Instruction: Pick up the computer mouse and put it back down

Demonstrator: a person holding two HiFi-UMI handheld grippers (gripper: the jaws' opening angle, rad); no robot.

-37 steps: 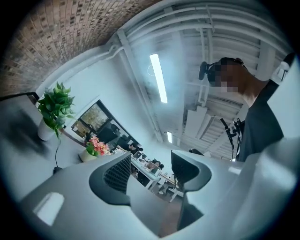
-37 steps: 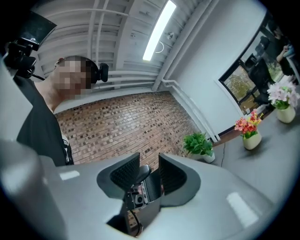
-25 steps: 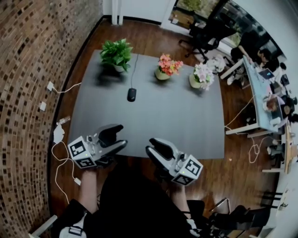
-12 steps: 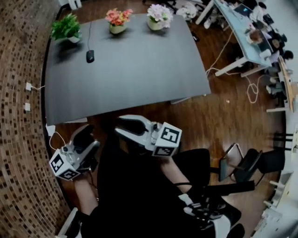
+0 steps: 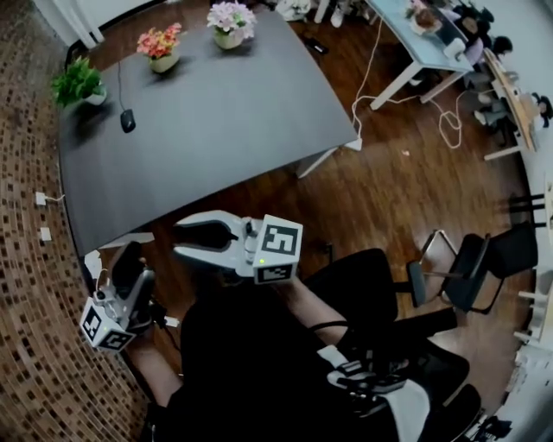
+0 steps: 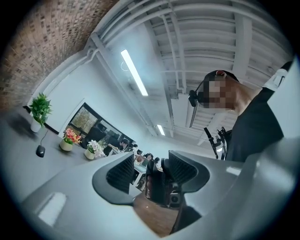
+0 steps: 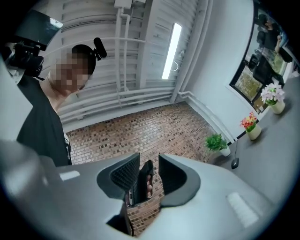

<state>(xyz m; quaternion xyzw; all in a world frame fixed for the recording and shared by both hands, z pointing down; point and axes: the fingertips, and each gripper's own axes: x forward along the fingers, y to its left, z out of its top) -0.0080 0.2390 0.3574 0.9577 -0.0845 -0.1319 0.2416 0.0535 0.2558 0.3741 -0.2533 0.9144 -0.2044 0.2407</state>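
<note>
The black computer mouse (image 5: 128, 121) lies on the dark grey table (image 5: 225, 112) near its far left corner, its cable running back past the green plant. It also shows small in the left gripper view as the mouse (image 6: 41, 151) and in the right gripper view as the mouse (image 7: 234, 163). Both grippers are off the table, close to the person's body. My left gripper (image 5: 130, 256) is low at the left, jaws apart, with nothing between them. My right gripper (image 5: 185, 242) points left toward it, jaws apart and empty. The two grippers face each other.
A green plant (image 5: 78, 84), orange flowers (image 5: 162, 45) and pale flowers (image 5: 229, 19) stand along the table's far edge. A brick wall (image 5: 26, 259) runs down the left, with cables by its foot. A black chair (image 5: 471, 259) stands on the wooden floor at the right.
The person has backed away from the table, which now sits farther off at the upper left. Both grippers came back from the table's near edge; the right one swung round to point left.
</note>
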